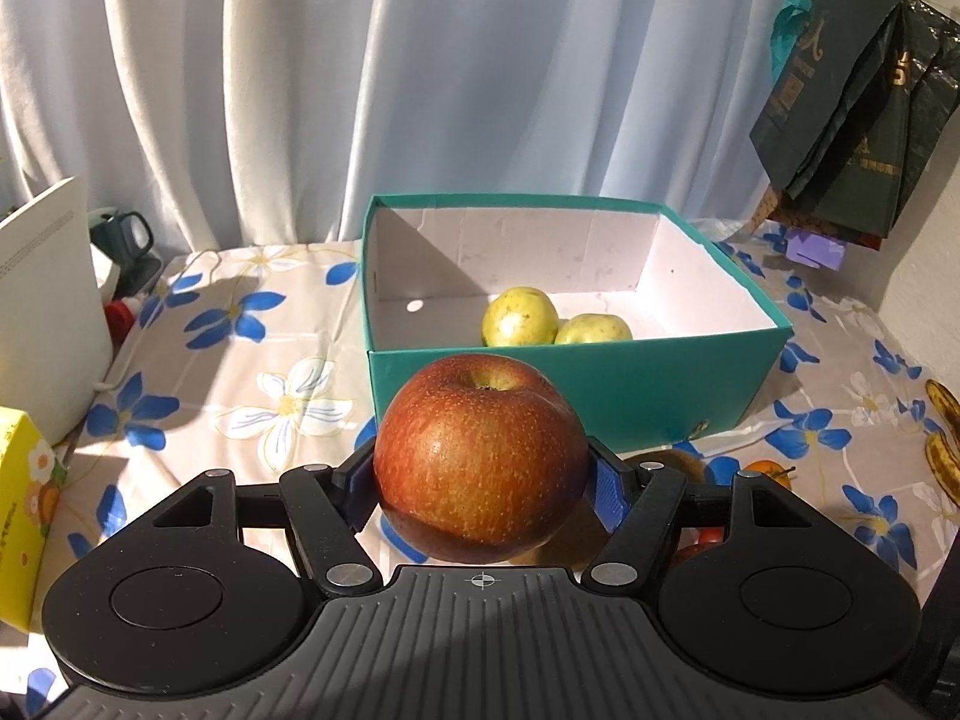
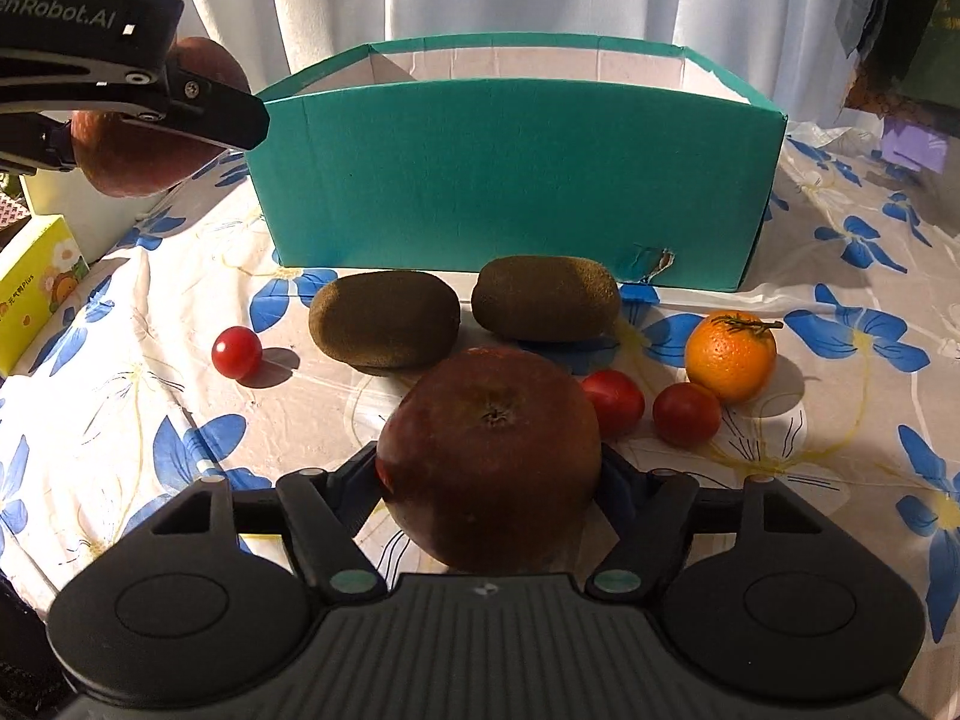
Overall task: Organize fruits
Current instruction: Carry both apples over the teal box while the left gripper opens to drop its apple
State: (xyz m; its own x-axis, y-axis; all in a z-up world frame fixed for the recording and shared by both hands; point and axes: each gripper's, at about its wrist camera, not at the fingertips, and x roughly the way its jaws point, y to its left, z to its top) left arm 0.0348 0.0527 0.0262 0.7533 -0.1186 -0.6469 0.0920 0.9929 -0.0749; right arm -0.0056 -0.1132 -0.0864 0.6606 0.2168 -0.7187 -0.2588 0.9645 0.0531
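My left gripper is shut on a red apple and holds it above the table, in front of the teal box. Two yellow-green fruits lie inside the box. My right gripper is shut on a dark red apple, low over the table. In front of it lie two kiwis, an orange and three cherry tomatoes. The left gripper with its apple shows at the upper left of the right wrist view, raised to the left of the teal box.
A flowered cloth covers the table. A yellow carton and a white box stand at the left. Spotted bananas lie at the right edge. Dark bags hang at the upper right, and curtains hang behind.
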